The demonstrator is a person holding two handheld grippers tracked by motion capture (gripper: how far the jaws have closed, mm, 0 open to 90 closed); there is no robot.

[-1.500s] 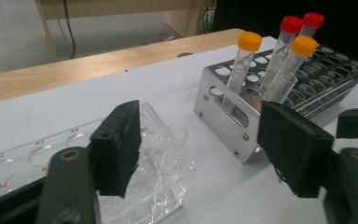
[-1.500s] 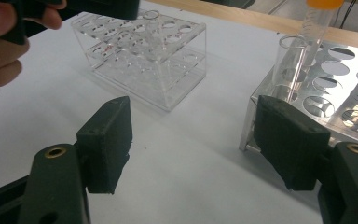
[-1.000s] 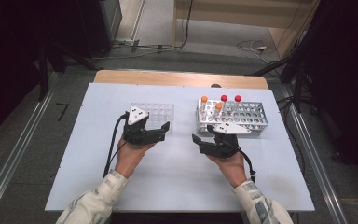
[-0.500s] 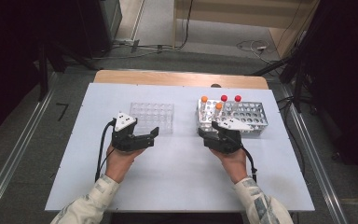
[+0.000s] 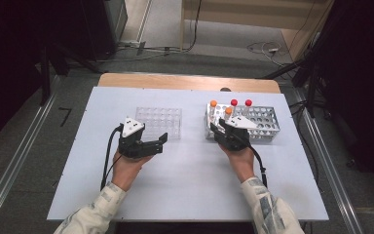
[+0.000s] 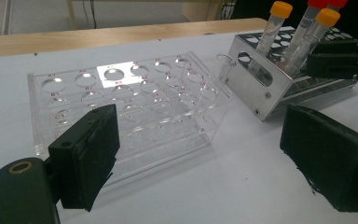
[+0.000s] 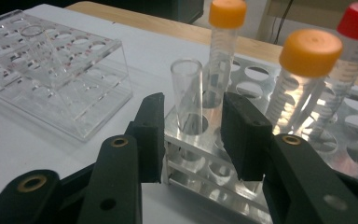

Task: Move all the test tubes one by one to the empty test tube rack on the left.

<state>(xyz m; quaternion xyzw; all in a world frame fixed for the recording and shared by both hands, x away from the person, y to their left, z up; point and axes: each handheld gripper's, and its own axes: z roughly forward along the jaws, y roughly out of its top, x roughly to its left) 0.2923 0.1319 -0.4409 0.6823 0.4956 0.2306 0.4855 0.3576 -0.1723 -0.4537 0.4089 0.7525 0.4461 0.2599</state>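
From above, the right gripper [image 5: 222,130] covers the metal rack's [image 5: 268,121] near-left corner; the capless tube there is hidden.

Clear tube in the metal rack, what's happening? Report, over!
Right hand-held gripper has just been closing round the uncapped clear tube, pads not yet touching. Left hand-held gripper open, idle by the plastic rack. Orange-capped tubes crowd close behind.

Right tool [image 7: 192,140] jaws have just been closing; left tool [image 6: 200,158] gapes wide.
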